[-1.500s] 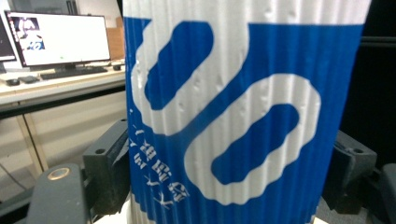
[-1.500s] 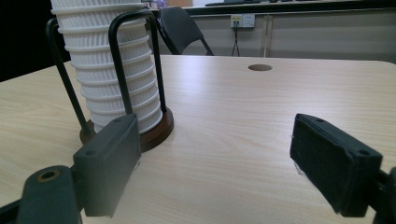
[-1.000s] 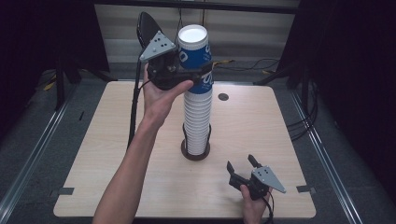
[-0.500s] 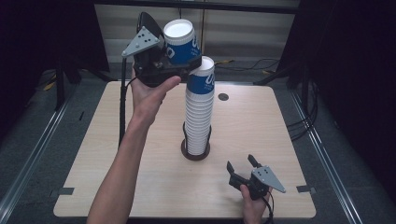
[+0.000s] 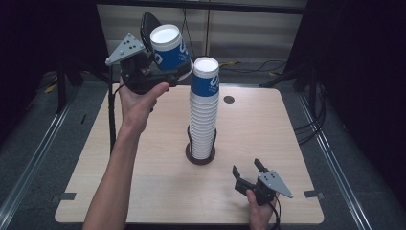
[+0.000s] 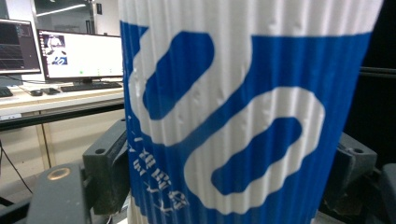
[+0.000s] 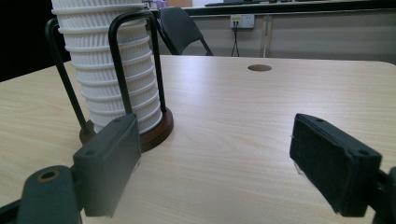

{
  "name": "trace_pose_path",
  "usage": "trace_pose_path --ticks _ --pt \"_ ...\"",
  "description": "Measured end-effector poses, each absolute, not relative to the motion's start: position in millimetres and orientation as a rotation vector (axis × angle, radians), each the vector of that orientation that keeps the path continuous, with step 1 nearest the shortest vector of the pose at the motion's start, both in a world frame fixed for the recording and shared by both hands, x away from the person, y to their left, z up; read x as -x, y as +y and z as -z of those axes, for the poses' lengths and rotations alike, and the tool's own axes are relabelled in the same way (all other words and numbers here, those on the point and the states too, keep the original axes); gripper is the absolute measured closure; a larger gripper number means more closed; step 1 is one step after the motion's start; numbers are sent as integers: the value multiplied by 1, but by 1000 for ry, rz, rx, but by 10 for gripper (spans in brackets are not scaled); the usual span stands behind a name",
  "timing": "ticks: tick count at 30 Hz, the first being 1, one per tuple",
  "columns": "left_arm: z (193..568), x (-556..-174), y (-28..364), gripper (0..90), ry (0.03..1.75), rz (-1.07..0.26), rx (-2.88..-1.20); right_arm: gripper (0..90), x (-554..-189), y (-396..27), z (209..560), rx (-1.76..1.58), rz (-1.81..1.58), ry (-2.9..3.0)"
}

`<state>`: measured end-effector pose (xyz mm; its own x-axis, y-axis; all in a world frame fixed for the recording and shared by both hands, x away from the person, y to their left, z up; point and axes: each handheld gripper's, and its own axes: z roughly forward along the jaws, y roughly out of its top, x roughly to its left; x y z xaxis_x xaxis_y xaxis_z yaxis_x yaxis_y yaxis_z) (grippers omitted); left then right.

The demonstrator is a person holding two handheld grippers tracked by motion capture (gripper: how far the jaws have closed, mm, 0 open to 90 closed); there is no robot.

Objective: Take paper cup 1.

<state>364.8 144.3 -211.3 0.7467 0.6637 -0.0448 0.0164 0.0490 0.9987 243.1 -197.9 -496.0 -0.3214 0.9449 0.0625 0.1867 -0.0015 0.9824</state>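
A blue and white ribbed paper cup (image 5: 167, 48) is held up in the air, tilted, to the left of the stack's top. My left gripper (image 5: 163, 72) is shut on it; up close the cup (image 6: 243, 112) sits between both black pads (image 6: 109, 172). A tall stack of the same cups (image 5: 204, 110) stands in a round dark holder with wire uprights (image 5: 200, 155) at the table's middle; the stack (image 7: 112, 65) and holder (image 7: 154, 130) lie just left of my right gripper (image 7: 224, 168). That right gripper (image 5: 250, 172) rests open near the front edge, nothing between its jaws.
The wooden table (image 5: 287, 134) has a small round hole (image 5: 229, 99) at the back right. Cables (image 5: 306, 124) hang along the right side. Monitors and a keyboard sit on a desk (image 6: 60, 84) beyond the table. A chair (image 7: 180, 28) stands behind it.
My left gripper lifted the top cup off the stack and carried it up and to the left, tilting it. The right gripper has stayed in place.
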Motion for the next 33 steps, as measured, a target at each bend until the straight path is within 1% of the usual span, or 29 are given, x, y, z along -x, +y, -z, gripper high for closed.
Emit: trace_pose_path --ticks 3,13,22,27,33 --pt "214 -362 150 197 597 -538 -1435 158 -243 -198 496 -1196 -1386 1581" --pt "231 -359 165 195 632 -526 -1465 158 -243 -198 496 -1197 -1386 1578" --pt "269 -364 169 194 694 -484 -1530 159 -243 -198 496 -1191 -1383 1580" --pt "286 -360 171 194 711 -456 -1527 159 -243 -198 496 -1192 -1385 1576" --pt "316 -351 174 194 739 -400 -1517 158 -241 -196 496 -1177 -1382 1577"
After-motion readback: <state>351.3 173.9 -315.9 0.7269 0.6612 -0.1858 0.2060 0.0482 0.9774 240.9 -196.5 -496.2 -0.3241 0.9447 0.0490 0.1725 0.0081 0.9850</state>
